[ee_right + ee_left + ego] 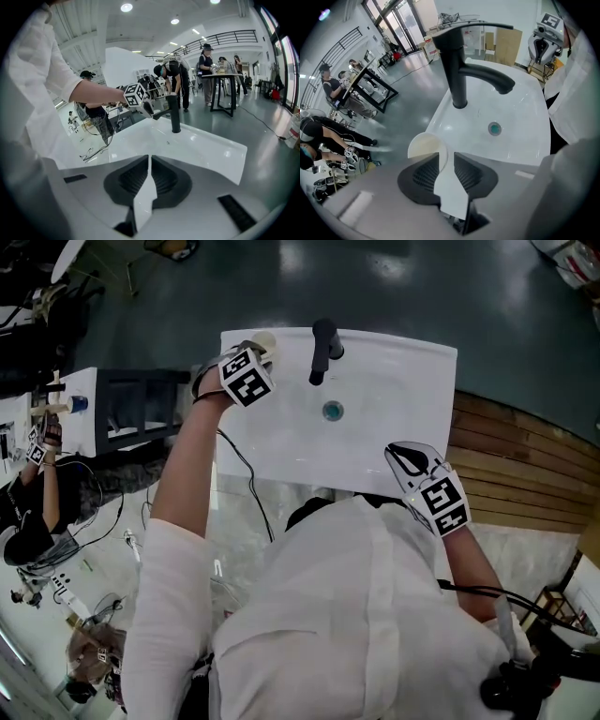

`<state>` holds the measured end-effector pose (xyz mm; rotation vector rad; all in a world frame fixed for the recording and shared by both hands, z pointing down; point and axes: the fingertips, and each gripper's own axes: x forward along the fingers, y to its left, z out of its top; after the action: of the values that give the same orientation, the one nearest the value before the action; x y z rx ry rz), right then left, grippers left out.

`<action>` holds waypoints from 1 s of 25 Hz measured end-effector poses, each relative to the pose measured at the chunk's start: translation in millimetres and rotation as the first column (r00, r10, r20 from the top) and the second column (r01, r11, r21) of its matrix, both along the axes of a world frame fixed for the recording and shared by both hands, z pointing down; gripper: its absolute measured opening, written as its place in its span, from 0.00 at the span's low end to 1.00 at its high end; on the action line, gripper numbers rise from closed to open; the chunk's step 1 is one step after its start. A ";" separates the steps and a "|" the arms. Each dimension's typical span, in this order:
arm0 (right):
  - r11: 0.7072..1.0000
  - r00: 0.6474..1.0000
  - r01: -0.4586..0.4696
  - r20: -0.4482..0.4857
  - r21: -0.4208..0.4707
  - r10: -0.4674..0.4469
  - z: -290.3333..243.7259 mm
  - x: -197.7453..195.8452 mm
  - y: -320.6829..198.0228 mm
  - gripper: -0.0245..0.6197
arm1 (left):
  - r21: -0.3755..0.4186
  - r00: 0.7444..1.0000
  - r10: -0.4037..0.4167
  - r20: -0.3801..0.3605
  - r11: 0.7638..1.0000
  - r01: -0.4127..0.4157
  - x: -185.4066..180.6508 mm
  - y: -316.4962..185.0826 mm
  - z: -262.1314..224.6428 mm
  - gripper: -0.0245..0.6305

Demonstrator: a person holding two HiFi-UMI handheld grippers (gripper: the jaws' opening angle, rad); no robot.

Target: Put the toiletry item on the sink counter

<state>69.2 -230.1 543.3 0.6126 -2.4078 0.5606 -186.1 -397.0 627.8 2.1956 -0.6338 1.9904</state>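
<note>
A cream round toiletry item [423,144] sits on the far left corner of the white sink counter [412,371], beside the black faucet [322,348]. The same cream item [263,338] shows in the head view too. My left gripper [446,157] hovers right over it. Its jaws stand a little apart, the left one covers the item's near part, and the item's rim reaches into the gap. My right gripper [149,161] is at the sink's front right edge, shut and holding nothing, with only a thin slit between its jaws. The drain [332,411] lies in the basin.
A black-framed table [141,404] stands left of the sink. Cables [103,521] trail over the floor at the left, and wooden boards [525,465] lie at the right. Several people stand at tables [220,89] beyond the sink.
</note>
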 end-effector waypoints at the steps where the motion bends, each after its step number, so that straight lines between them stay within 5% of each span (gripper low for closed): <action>1: 1.000 1.000 0.009 0.002 0.000 -0.009 -0.1 -1.2 -0.4 0.05 | 0.011 1.000 -0.008 -0.003 1.000 0.008 -0.4 0.9 -4.9 0.17; 6: 0.998 0.998 0.064 0.014 0.005 -0.064 0.5 -7.3 -0.1 0.05 | 0.092 0.998 -0.056 -0.032 0.994 0.059 2.0 13.2 -41.1 0.17; 8: 0.996 0.996 0.082 0.020 0.024 -0.083 -1.7 -14.1 -2.3 0.05 | 0.127 0.989 -0.108 -0.099 0.985 0.120 2.9 20.4 -59.5 0.17; 13: 0.992 0.993 0.110 0.032 0.068 -0.113 -15.5 -37.6 7.4 0.05 | 0.139 0.909 -0.232 -0.346 0.945 0.295 3.8 62.7 -99.4 0.09; 15: 0.988 0.991 0.125 0.027 0.086 -0.127 -19.1 -44.0 15.8 0.05 | 0.152 0.864 -0.257 -0.433 0.924 0.351 7.7 84.3 -116.4 0.05; 20: 0.984 0.988 0.144 0.039 0.107 -0.149 -30.3 -66.2 50.0 0.05 | 0.022 0.660 -0.319 -0.680 0.891 0.454 31.5 164.4 -149.9 0.05; 25: 0.974 0.981 0.178 0.046 0.142 -0.186 -45.6 -95.7 90.4 0.05 | -0.026 0.570 -0.316 -0.759 0.888 0.458 40.7 249.4 -167.8 0.04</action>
<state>-26.5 -139.6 497.7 0.4304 -2.5412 0.3417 -145.5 -147.6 460.1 2.3977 -1.0466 0.6995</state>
